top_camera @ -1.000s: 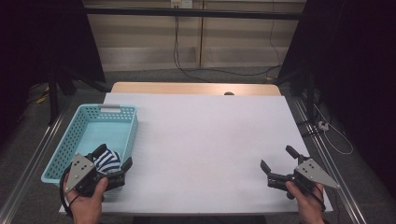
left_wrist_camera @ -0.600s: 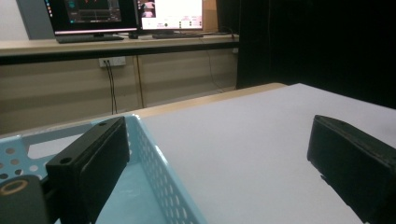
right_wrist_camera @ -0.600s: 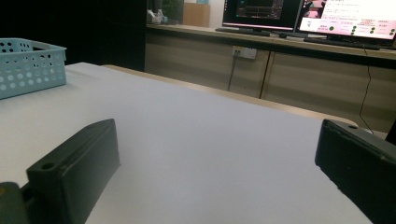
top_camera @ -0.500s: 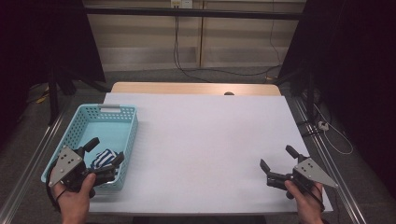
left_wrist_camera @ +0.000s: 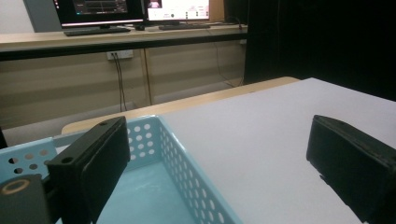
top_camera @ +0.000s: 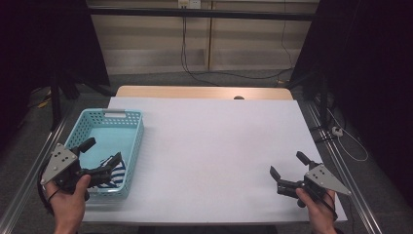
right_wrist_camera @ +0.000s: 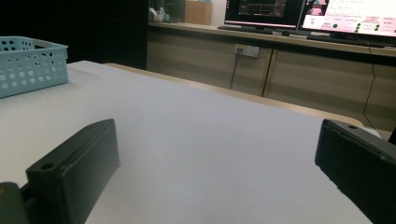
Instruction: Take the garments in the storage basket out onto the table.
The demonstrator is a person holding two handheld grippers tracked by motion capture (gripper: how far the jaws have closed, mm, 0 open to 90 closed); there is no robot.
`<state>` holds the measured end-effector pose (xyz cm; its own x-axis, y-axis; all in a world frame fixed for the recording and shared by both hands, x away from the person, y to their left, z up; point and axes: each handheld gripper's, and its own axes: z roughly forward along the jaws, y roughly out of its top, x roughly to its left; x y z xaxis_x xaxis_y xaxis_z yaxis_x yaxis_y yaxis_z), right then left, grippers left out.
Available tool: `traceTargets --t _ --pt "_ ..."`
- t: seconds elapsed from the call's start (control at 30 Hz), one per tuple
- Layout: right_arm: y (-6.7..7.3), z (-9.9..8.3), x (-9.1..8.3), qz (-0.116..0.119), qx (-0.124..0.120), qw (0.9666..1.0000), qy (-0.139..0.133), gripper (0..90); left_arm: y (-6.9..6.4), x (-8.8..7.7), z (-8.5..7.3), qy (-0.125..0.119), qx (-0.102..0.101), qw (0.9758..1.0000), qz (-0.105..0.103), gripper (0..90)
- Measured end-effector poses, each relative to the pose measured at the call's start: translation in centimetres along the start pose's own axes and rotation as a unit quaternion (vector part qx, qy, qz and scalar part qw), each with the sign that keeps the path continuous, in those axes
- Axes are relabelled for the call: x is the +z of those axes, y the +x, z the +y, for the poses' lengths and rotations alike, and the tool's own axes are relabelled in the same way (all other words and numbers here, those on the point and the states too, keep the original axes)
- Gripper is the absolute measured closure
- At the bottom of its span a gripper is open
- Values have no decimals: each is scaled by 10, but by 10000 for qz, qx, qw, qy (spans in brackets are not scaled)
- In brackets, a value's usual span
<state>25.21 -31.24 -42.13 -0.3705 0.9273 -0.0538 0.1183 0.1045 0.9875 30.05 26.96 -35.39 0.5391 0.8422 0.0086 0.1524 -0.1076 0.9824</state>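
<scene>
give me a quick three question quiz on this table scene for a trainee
1. True or false: the left gripper holds the striped cloth.
2. Where does the striped cloth lie?
A. on the white table top
B. inside the blue basket, at its near end
C. between the jaws of the right gripper
3. Fill the gap: in the right gripper view, the jaws stand ____ with nothing between them.

Key
1. False: its jaws are spread above the near end of the basket, with nothing between them.
2. B
3. open
</scene>
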Motion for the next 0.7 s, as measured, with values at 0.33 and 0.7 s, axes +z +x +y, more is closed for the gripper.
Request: traceTargets --t 0.33,0.7 --pt "0 0 1 19 -14 10000 15 0 17 5 4 293 -256 9992 6 60" --pt "1 0 0 79 1 10000 19 0 35 9 11 662 -238 9973 206 59"
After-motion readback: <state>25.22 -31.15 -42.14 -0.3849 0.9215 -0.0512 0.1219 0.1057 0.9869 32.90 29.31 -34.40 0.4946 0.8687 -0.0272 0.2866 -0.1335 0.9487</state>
